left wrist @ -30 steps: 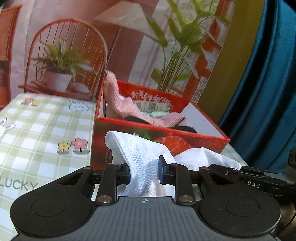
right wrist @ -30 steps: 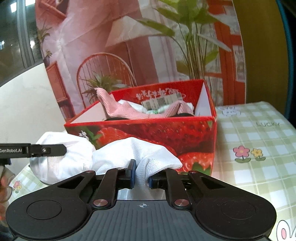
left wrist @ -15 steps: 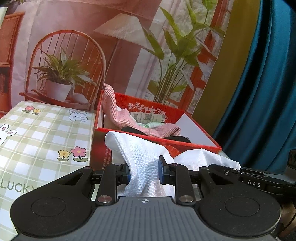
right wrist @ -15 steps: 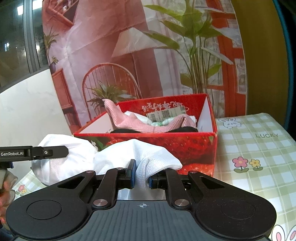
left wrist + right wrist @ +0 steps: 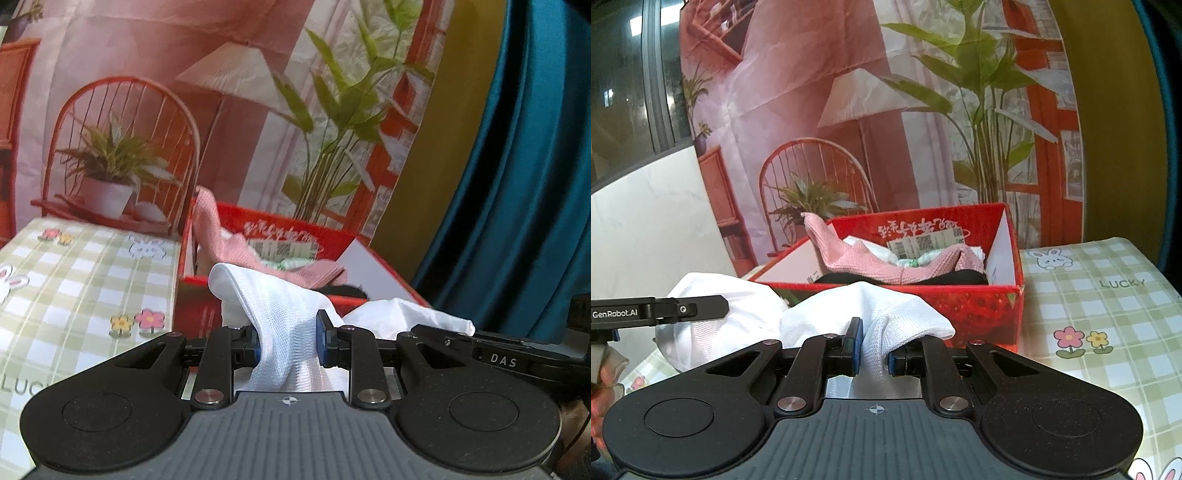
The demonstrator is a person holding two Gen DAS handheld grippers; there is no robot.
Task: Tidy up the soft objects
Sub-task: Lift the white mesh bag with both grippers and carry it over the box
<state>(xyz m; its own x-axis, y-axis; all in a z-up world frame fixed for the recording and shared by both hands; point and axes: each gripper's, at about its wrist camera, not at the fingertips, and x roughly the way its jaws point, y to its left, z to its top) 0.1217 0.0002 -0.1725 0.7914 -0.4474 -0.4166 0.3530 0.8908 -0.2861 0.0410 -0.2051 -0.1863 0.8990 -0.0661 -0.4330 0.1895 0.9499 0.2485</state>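
I had both grippers pinched on the same white cloth (image 5: 284, 332): left gripper (image 5: 288, 341) closed to the fabric's thickness on one bunch, right gripper (image 5: 873, 349) likewise on another, cloth sagging between them and off the table (image 5: 1108, 314). The red box (image 5: 979, 314) sat at 12 o'clock from both cameras, just beyond the cloth; whether the cloth touched its front wall, I couldn't tell. Progress, as I judged it: partly done. The box already held a pink cloth (image 5: 871, 266) draped over its far-left rim, something dark (image 5: 960, 277) under it, and a labelled packet (image 5: 923, 243) at the back. Left to do: carry the white cloth over the near wall, lower it in, let go with both sides. No other loose soft items showed on the table at 3 o'clock in the right view or 9 o'clock in the left, so this could have been the last piece.
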